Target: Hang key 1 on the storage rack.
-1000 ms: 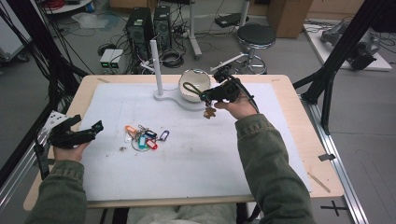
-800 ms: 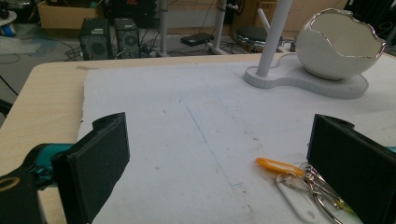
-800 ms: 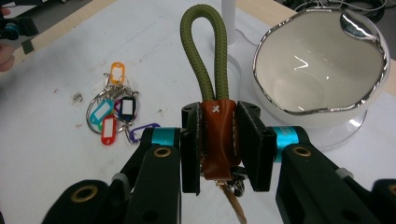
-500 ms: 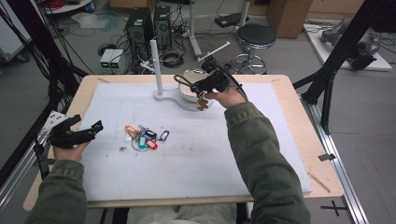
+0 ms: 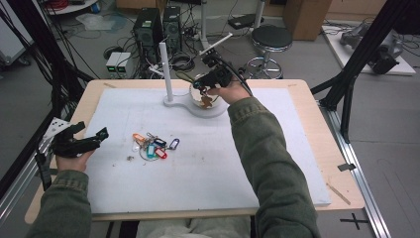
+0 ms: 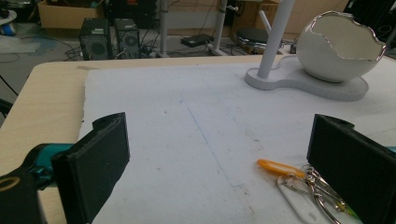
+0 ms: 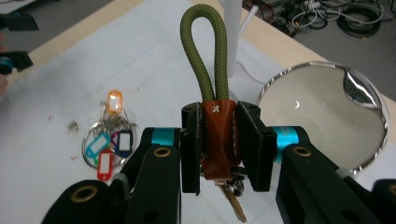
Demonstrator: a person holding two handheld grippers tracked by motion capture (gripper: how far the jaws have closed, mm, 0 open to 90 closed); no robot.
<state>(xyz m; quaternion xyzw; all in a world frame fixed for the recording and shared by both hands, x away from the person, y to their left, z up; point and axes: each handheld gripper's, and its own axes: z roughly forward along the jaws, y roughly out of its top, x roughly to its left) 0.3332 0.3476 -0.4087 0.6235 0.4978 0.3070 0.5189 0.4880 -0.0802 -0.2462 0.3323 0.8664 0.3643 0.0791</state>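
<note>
Olive cord loop of the keychain stands upright from your right gripper, pinched by its leather tab beside the white post; your left gripper, spread, lies well away.

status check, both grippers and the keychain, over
Right gripper shut on olive rope-loop keychain with brown leather wrap, beside white peg stand. Left gripper open, idle. Path clear.
</note>
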